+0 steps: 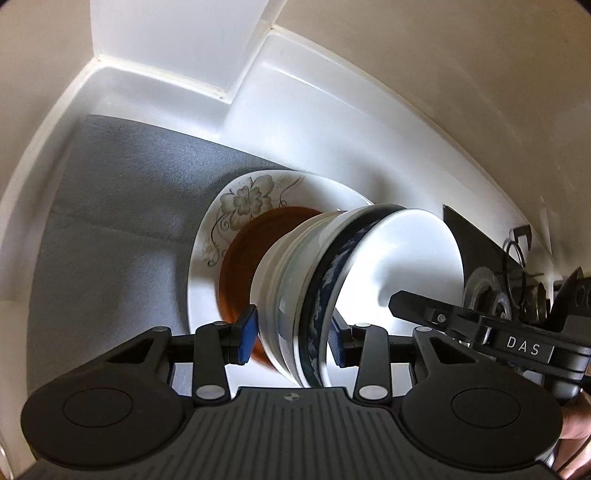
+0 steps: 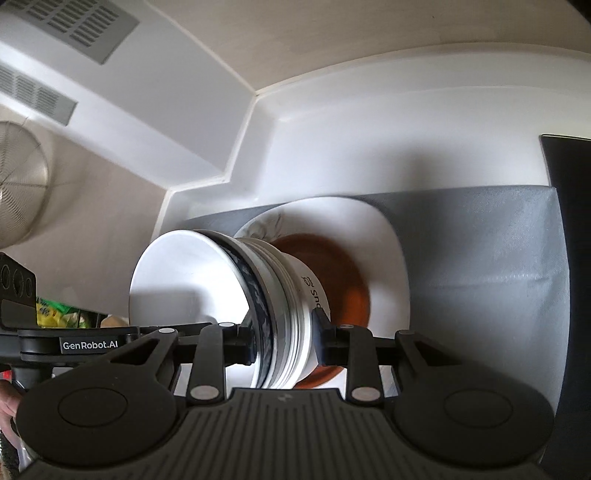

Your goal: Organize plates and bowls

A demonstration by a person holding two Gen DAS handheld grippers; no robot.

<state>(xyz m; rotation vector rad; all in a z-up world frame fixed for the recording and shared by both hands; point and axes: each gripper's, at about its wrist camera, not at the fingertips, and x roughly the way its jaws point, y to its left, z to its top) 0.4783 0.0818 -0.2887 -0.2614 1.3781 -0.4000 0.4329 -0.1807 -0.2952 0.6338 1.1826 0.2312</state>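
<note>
A stack of nested bowls [image 1: 295, 295], white with a blue-patterned top bowl [image 1: 325, 291], rests on a brown plate [image 1: 243, 258] that lies on a white floral plate [image 1: 236, 206]. My left gripper [image 1: 293, 334] is shut on the bowl stack, with blue pads [image 1: 247, 332] on either side. My right gripper [image 2: 284, 339] is shut on the same stack [image 2: 280, 295] from the opposite side. The brown plate [image 2: 347, 280] and white plate [image 2: 388, 251] also show in the right wrist view. The views are rolled sideways.
The plates lie on a grey mat [image 1: 110, 221] on a white counter [image 1: 295, 92] against white walls. The right gripper's body [image 1: 517, 343] shows at right in the left view. A metal strainer [image 2: 22, 184] and vents [image 2: 85, 26] are at left.
</note>
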